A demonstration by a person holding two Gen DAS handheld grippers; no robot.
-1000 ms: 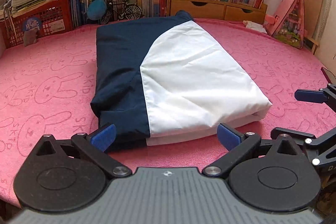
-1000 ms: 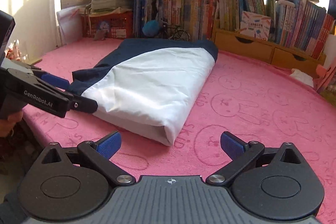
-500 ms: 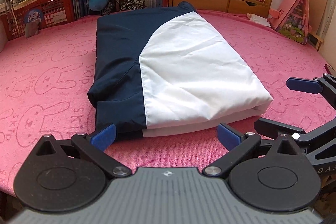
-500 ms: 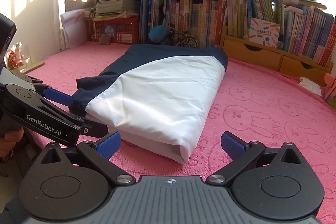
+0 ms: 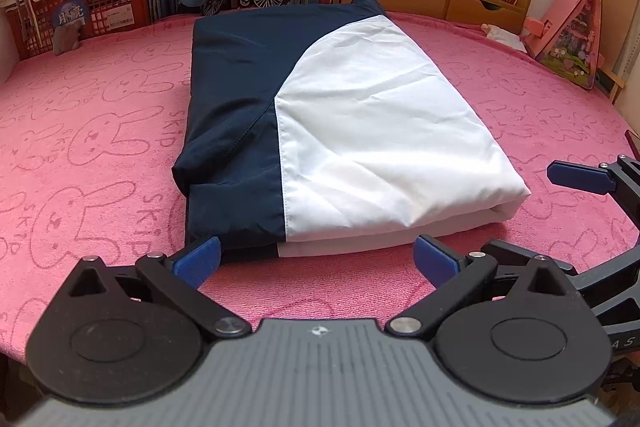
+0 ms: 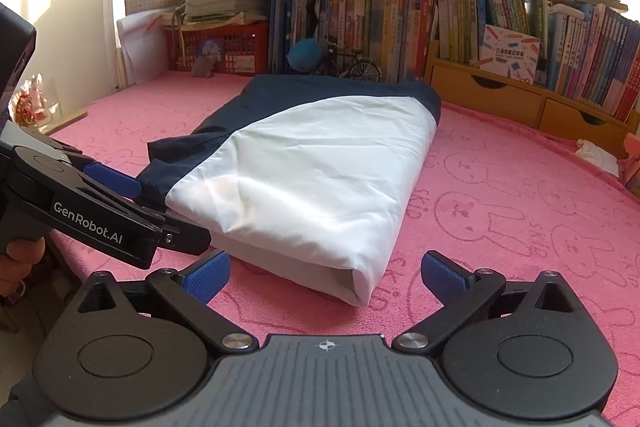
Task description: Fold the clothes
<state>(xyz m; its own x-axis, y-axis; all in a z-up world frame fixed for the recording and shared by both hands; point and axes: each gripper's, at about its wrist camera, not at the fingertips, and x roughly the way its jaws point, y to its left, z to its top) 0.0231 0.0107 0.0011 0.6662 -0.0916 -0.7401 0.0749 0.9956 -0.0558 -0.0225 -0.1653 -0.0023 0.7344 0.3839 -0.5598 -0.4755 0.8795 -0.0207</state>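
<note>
Left gripper [image 5: 316, 259] and right gripper [image 6: 326, 273] are seen with fingers spread wide, nothing held, just before the folded navy-and-white garment [image 5: 360, 131]. The garment is laid on the pink rabbit-print cover [image 5: 100, 147]; bookshelves [image 6: 400, 23] are noted behind.

Left gripper [image 6: 160, 203] is covering garment's [image 6: 304, 179] near-left corner; frame edge is cutting off right gripper [image 5: 560, 211] in left cam. Inner layers hiding under fold. Book [image 6: 400, 27] titles too small.
</note>
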